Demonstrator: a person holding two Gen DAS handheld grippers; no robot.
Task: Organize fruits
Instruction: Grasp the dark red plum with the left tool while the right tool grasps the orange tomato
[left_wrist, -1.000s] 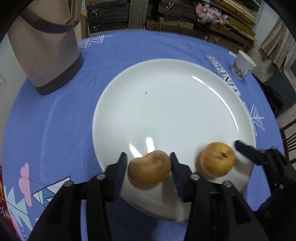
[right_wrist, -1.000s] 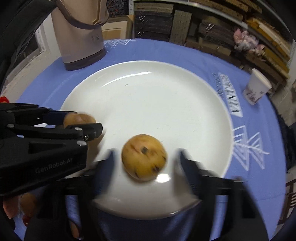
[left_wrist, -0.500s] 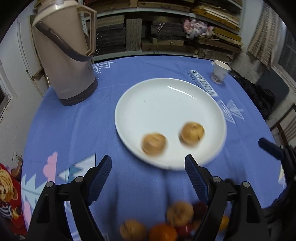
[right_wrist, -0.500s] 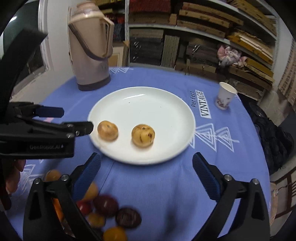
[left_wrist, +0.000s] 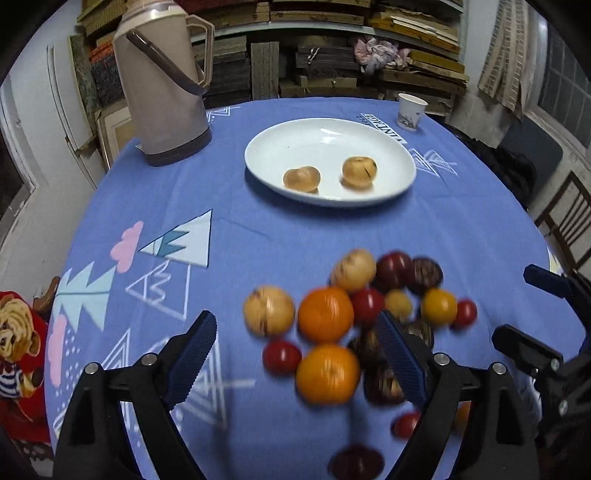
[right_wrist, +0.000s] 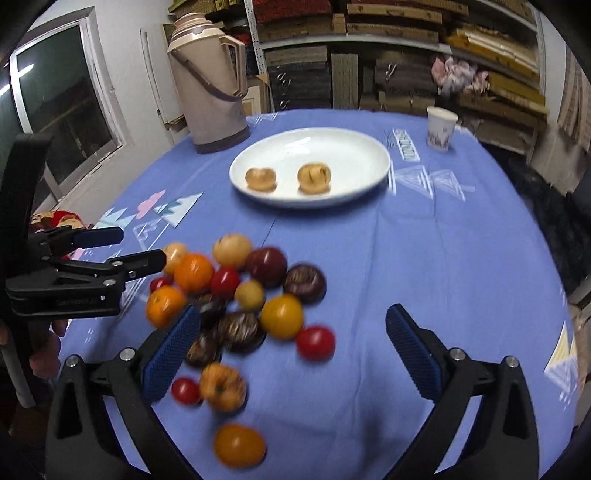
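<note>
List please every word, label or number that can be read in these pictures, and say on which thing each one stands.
"VINTAGE": printed on the blue tablecloth beside the white plate, at; the smaller line beside it is too blurred to read.
Embossed brand on the left gripper body: too faint to read.
Paper cup: a pattern, no readable words.
Thermos: no readable text.

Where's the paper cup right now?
In the right wrist view, the paper cup stands upright at the table's far right, beyond the white plate.
</note>
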